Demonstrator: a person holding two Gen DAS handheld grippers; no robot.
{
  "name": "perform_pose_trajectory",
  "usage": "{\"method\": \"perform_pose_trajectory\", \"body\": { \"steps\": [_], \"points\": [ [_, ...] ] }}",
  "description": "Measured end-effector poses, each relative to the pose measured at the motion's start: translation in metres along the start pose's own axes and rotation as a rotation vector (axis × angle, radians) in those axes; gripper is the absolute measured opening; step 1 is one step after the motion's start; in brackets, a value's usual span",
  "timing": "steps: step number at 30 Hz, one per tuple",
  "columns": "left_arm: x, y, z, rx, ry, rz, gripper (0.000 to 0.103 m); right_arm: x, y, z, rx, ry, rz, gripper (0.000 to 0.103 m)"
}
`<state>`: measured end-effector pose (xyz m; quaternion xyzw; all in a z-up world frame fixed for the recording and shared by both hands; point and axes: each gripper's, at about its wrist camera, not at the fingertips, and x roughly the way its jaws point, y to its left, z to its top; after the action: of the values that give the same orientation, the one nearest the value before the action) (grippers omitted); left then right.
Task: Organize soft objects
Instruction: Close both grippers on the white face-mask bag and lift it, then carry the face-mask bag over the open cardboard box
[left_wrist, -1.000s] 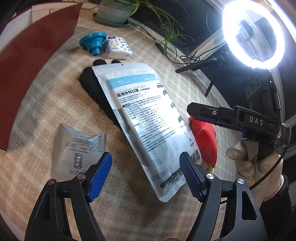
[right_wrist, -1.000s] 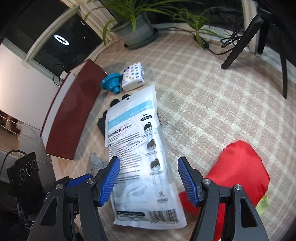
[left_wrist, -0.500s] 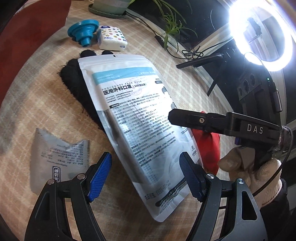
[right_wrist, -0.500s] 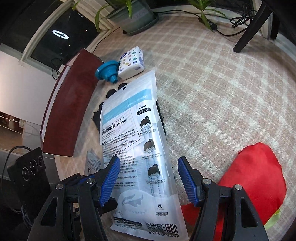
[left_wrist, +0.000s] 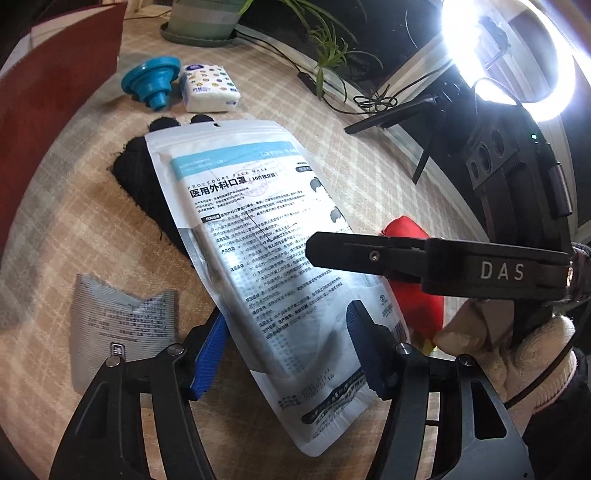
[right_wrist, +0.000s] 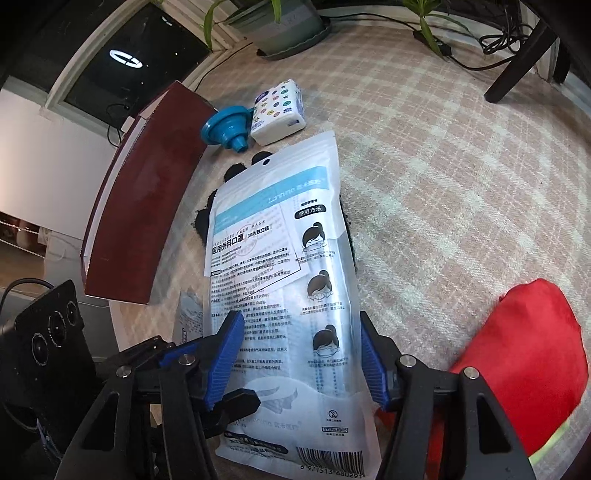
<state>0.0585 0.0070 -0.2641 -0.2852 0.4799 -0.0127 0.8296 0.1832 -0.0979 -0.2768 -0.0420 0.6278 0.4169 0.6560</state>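
Note:
A white face-mask pouch (left_wrist: 258, 236) lies on the checked tablecloth, over a black glove (left_wrist: 140, 181). My left gripper (left_wrist: 284, 350) is open, its blue pads either side of the pouch's near end. My right gripper (right_wrist: 299, 354) is open too, straddling the same pouch (right_wrist: 280, 258) from the other side; its black finger (left_wrist: 369, 254) crosses the left wrist view. A red soft pouch (right_wrist: 524, 362) lies to the right, also in the left wrist view (left_wrist: 410, 291). A small grey sachet (left_wrist: 122, 325) lies at left.
A blue funnel (left_wrist: 151, 81) and a dotted tissue pack (left_wrist: 208, 86) sit at the far side. A dark red box (right_wrist: 147, 199) stands at left. A plant pot (left_wrist: 199, 22), cables and a ring light (left_wrist: 513, 55) line the far edge.
Both grippers have moved forward over the mask pouch, so their pads now flank it. The right gripper's finger reaches further across the left wrist view. Jaws stay open.

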Motion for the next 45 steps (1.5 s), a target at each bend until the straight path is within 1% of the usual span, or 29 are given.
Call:
{"method": "perform_pose_trajectory", "body": {
  "steps": [7,11,14,15,18,25,30,34,40,44,45],
  "points": [
    [-0.019,-0.010,-0.002,0.054,-0.042,0.017,0.062,-0.012,0.013,-0.010,-0.007,-0.030,-0.007,0.049],
    [-0.032,-0.014,-0.003,0.088,-0.069,0.017,0.062,-0.024,0.020,-0.015,-0.005,-0.060,-0.009,0.047],
    [-0.041,-0.015,-0.005,0.099,-0.086,0.013,0.062,-0.032,0.026,-0.019,-0.009,-0.085,-0.011,0.044],
    [-0.044,-0.015,-0.005,0.106,-0.096,0.002,0.062,-0.035,0.028,-0.021,-0.008,-0.091,-0.012,0.044],
    [-0.057,-0.017,-0.006,0.125,-0.122,0.007,0.062,-0.042,0.037,-0.025,-0.007,-0.109,-0.012,0.043],
    [-0.093,-0.011,-0.006,0.163,-0.183,0.012,0.062,-0.062,0.072,-0.031,-0.047,-0.164,-0.019,0.043],
    [-0.123,0.000,-0.005,0.180,-0.225,0.012,0.062,-0.070,0.101,-0.031,-0.069,-0.200,-0.009,0.043],
    [-0.148,0.014,-0.001,0.194,-0.258,0.018,0.062,-0.075,0.132,-0.028,-0.097,-0.233,-0.008,0.043],
    [-0.177,0.040,0.009,0.206,-0.286,0.031,0.062,-0.071,0.175,-0.017,-0.131,-0.266,-0.010,0.043],
    [-0.189,0.057,0.018,0.212,-0.294,0.041,0.062,-0.063,0.199,-0.008,-0.136,-0.275,0.004,0.043],
    [-0.193,0.064,0.021,0.202,-0.305,0.058,0.062,-0.061,0.204,-0.005,-0.137,-0.276,0.007,0.043]
  ]
}}
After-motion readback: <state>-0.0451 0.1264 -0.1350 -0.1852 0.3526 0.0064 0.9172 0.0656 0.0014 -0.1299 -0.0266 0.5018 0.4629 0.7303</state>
